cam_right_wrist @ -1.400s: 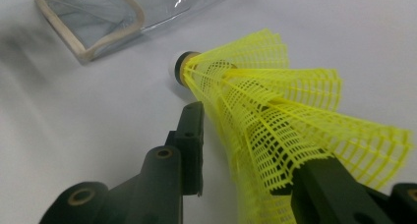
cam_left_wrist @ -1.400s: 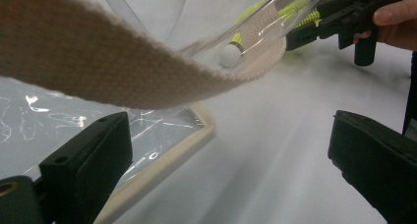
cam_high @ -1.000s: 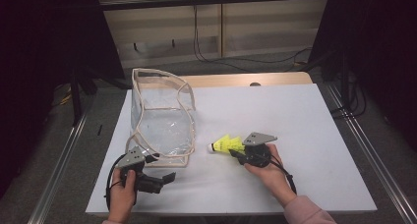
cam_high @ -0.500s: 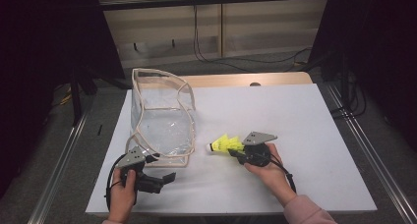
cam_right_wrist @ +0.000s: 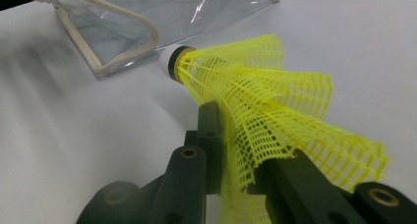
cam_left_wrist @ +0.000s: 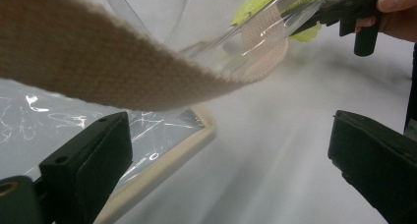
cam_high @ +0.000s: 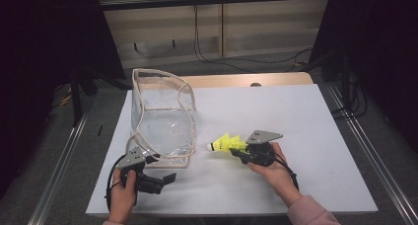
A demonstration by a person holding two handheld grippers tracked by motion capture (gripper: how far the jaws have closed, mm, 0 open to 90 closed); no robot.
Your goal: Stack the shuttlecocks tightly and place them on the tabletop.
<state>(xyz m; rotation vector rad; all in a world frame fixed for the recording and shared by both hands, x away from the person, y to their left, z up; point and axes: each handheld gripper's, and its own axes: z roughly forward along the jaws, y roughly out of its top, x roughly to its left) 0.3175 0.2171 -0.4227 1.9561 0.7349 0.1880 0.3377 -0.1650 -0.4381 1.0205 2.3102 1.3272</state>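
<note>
I am pinching the yellow shuttlecock point(cam_right_wrist: 265, 111) by its mesh skirt in my right tool point(cam_high: 240, 152), risking crushing it, while my left tool point(cam_high: 165, 179) is gaping empty beside the clear bag point(cam_high: 162, 116).

shuttlecock point(cam_right_wrist: 255, 101): neon-yellow plastic mesh skirt, white cap with black band
bag point(cam_high: 162, 119): clear plastic, beige woven trim
counter point(cam_high: 296, 116): plain white
fingers point(cam_right_wrist: 209, 135): matte black
sleeve point(cam_high: 310, 212): pink

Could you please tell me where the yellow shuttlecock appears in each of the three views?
High view: shuttlecock just right of centre, clamped in the right gripper.
Left gripper view: top right, seen through the clear bag.
Right gripper view: centre, skirt pinched between the jaws.
Shared landmark: the bag's beige trim.
</note>
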